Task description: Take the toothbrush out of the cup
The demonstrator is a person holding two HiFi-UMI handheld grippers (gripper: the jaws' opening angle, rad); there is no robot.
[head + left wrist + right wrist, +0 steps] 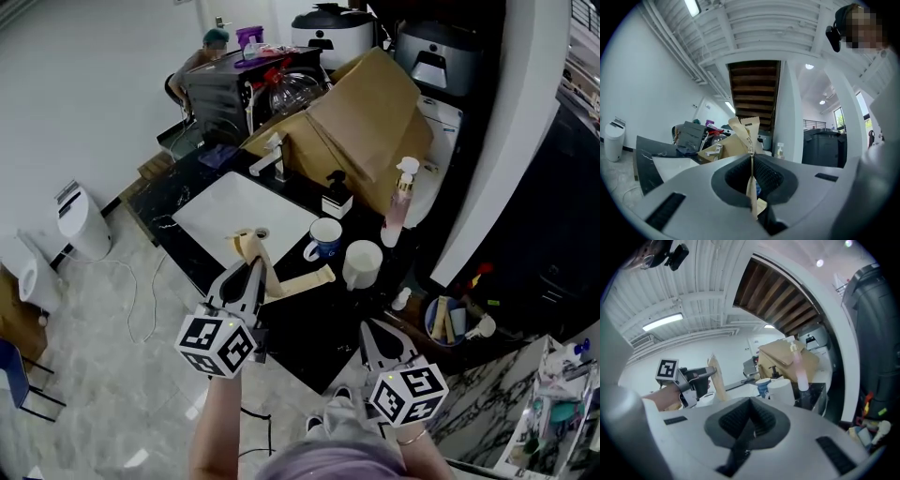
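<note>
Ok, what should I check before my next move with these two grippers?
1. Left gripper clamped on the tan paper packet: ok.
2. Packet outside the blue mug and the white cup: ok, it hangs over the black counter beside them.
3. Right gripper empty, jaws together: ok.
4. Both cups upright: ok.
5. Toothbrush inside the packet: cannot tell.

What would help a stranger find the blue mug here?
Start at the white sink in the black counter. Two cups stand by its right corner. The blue mug is the one nearer the sink, with a handle; the white cup beside it is plain.
</note>
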